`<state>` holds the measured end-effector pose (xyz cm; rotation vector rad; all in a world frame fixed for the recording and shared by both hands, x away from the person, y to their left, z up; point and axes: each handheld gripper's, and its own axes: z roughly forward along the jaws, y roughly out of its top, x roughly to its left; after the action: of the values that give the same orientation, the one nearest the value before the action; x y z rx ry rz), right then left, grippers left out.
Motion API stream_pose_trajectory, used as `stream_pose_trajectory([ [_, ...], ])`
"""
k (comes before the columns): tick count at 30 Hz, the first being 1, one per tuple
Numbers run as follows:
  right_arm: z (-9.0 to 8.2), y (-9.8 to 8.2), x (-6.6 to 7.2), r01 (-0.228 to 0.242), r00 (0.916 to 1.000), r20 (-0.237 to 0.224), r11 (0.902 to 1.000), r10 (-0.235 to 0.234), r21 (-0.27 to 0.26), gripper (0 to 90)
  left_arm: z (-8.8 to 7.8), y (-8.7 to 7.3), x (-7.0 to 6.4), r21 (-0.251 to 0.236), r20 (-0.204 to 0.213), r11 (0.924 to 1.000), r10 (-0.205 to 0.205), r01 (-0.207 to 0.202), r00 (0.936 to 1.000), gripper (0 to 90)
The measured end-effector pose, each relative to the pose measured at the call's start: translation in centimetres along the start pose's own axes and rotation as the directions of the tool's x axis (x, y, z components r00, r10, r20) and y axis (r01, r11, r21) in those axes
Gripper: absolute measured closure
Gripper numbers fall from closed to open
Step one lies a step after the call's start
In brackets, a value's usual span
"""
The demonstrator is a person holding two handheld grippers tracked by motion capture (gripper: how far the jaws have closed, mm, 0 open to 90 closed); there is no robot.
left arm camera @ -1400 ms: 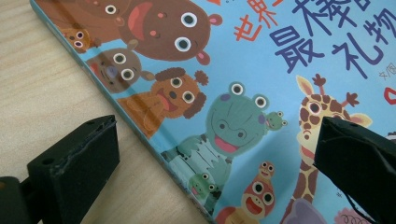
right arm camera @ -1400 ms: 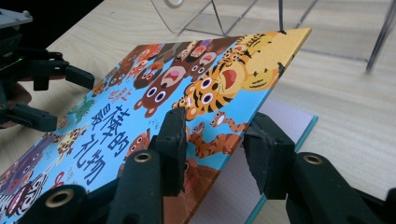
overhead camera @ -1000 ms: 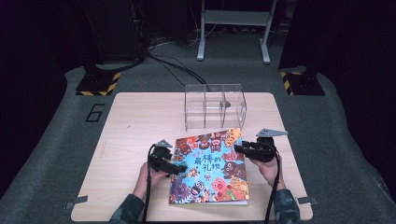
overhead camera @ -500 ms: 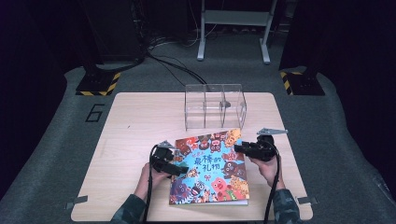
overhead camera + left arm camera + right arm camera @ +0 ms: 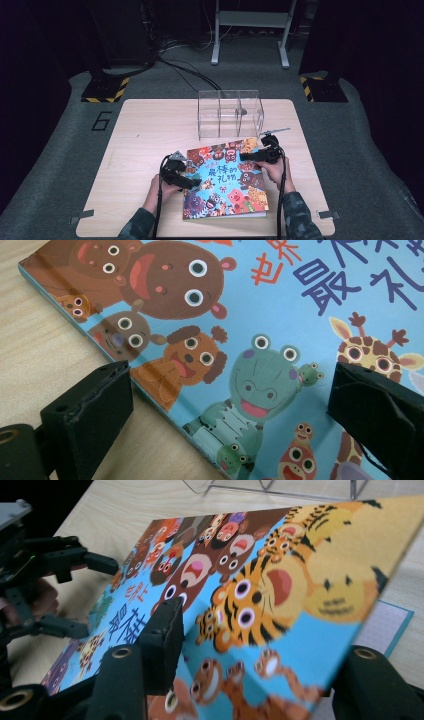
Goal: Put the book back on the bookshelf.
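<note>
On the near half of the bench, a colourful picture book lies closed side up, its blue cover crowded with cartoon animals. At the book's left edge, the left gripper rests low against the spine side, held in the person's left hand; its fingers are spread wide, one over bare wood just beside the book, the other above the cover, neither pressing on it. At the book's far right corner, the right gripper sits in the person's right hand. Its fingers have just been opening and now stand parted, with the front cover's edge between them; in the right gripper view that cover is lifted at a slant, showing a pale inner page beneath. Whether the pads press on the cover cannot be told. Just beyond the book stands a clear plastic organiser with three upright compartments. Behind the bench, cables trail across grey floor.
</note>
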<state>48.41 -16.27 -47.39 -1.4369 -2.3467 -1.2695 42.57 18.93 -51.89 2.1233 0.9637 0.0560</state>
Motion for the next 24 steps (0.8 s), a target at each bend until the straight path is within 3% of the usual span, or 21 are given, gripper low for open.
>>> stream_pose_trajectory([
  [5,0.8,0.6,-0.8,-0.064,0.9979,-0.006,0.9975,0.065,0.029,38.7,0.0,0.0,0.0,0.009,-0.007,0.9996,0.027,-0.027,0.9996,4.7],
  [8,1.2,0.7,-1.0,-0.071,0.9974,0.017,0.9961,0.070,0.052,38.6,0.0,0.1,-0.1,0.013,-0.023,0.9994,0.033,-0.033,0.9992,4.9],
  [15,1.1,0.7,-1.1,-0.080,0.9968,0.007,0.9958,0.079,0.045,42.7,0.0,0.0,-0.1,0.008,-0.020,0.9997,0.025,-0.025,0.9995,4.9],
  [17,0.9,0.7,-1.2,-0.079,0.9969,-0.005,0.9963,0.079,0.033,46.5,0.0,0.0,0.0,0.004,-0.004,0.9999,0.015,-0.015,0.9999,4.8],
  [18,0.3,0.8,-1.4,-0.092,0.9940,-0.059,0.9957,0.092,-0.002,56.4,-0.1,0.0,0.2,-0.008,0.012,1.0000,-0.006,0.006,0.9999,4.8],
  [19,0.3,0.8,-1.4,-0.092,0.9940,-0.059,0.9957,0.092,-0.002,56.4,-0.1,0.0,0.2,-0.008,0.012,1.0000,-0.006,0.006,0.9999,4.8],
  [20,-0.2,0.8,-1.3,-0.089,0.9919,-0.093,0.9958,0.087,-0.020,59.4,-0.1,0.0,0.1,-0.007,0.017,0.9998,-0.016,0.016,0.9997,4.7],
  [23,-0.4,0.8,-1.1,-0.076,0.9920,-0.103,0.9966,0.072,-0.032,61.6,0.0,0.1,0.1,-0.005,0.019,0.9997,-0.022,0.023,0.9996,3.3],
  [24,-0.7,0.7,-1.1,-0.059,0.9879,-0.147,0.9964,0.050,-0.060,66.0,0.0,0.1,0.1,-0.012,0.028,0.9989,-0.046,0.046,0.9986,2.8],
])
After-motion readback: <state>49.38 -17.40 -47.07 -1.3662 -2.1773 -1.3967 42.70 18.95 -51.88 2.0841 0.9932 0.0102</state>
